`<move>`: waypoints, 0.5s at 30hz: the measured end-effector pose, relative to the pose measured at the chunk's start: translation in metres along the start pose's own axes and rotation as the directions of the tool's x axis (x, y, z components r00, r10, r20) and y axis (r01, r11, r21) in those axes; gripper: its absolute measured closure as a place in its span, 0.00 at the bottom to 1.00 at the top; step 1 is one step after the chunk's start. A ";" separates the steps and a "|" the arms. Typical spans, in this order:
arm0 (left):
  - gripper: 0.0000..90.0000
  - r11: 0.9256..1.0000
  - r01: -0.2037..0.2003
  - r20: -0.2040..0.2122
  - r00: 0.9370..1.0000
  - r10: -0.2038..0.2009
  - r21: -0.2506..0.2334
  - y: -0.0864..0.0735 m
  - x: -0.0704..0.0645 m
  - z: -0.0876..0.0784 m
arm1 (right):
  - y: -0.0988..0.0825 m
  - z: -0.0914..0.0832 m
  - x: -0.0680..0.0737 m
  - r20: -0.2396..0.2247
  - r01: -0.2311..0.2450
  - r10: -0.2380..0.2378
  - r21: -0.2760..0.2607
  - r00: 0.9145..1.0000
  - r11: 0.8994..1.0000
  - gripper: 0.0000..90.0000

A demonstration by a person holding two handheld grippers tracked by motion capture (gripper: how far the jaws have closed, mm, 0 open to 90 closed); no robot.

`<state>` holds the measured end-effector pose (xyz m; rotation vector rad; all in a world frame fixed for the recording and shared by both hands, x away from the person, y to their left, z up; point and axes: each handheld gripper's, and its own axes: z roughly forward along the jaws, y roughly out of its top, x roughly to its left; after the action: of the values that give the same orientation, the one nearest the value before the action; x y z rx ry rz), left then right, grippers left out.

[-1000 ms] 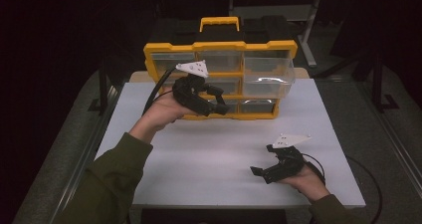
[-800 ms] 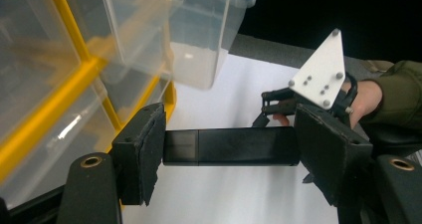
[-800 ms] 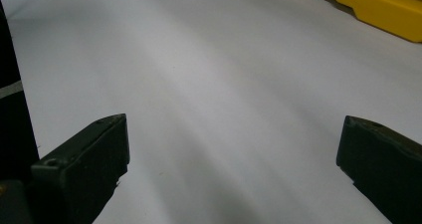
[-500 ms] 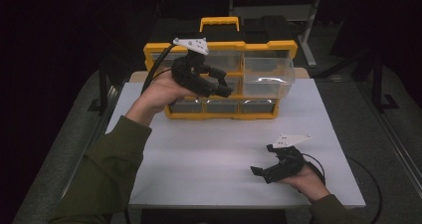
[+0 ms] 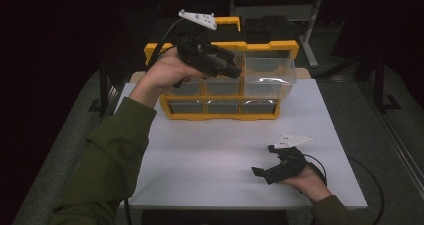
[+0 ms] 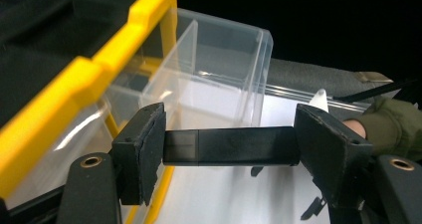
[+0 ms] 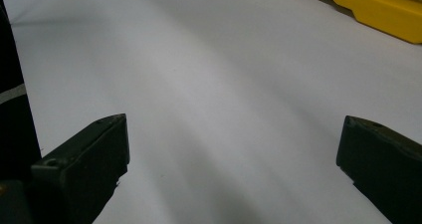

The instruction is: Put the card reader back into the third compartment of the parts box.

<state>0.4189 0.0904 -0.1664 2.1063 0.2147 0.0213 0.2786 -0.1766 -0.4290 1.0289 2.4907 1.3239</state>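
Left tool (image 6: 229, 147) grips a black bar (image 6: 231, 146) beside the organizer's (image 5: 220, 110) empty clear drawer (image 6: 219, 79); right tool (image 7: 234, 169) gapes wide.

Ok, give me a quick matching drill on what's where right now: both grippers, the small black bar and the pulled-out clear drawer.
Things:
1. left gripper
2. right gripper
3. small black rectangular bar
4. clear plastic drawer

States:
A. sticks out of the yellow plastic organiser at its top right
B. clamped end to end between two pads
C. open, low over the white table
D. shut on a part, raised by the organiser's top row

Pairs: 1-D, 2-C, 3-B, 4-A
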 end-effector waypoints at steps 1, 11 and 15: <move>0.33 1.000 -0.001 0.000 1.000 0.001 0.001 0.003 0.001 0.000 | 0.000 0.000 0.000 0.000 0.000 0.000 0.000 1.000 1.000 0.00; 0.33 1.000 -0.013 0.013 1.000 0.013 0.008 0.026 0.006 0.019 | 0.000 0.000 0.000 -0.004 0.004 -0.004 -0.001 1.000 1.000 0.00; 0.33 1.000 -0.015 0.014 1.000 0.014 0.020 0.033 0.007 0.032 | 0.000 0.000 0.000 -0.006 0.007 -0.007 -0.003 1.000 1.000 0.00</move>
<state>0.4334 0.0479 -0.1558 2.1270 0.1922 0.0137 0.2784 -0.1768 -0.4288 1.0157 2.4936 1.3310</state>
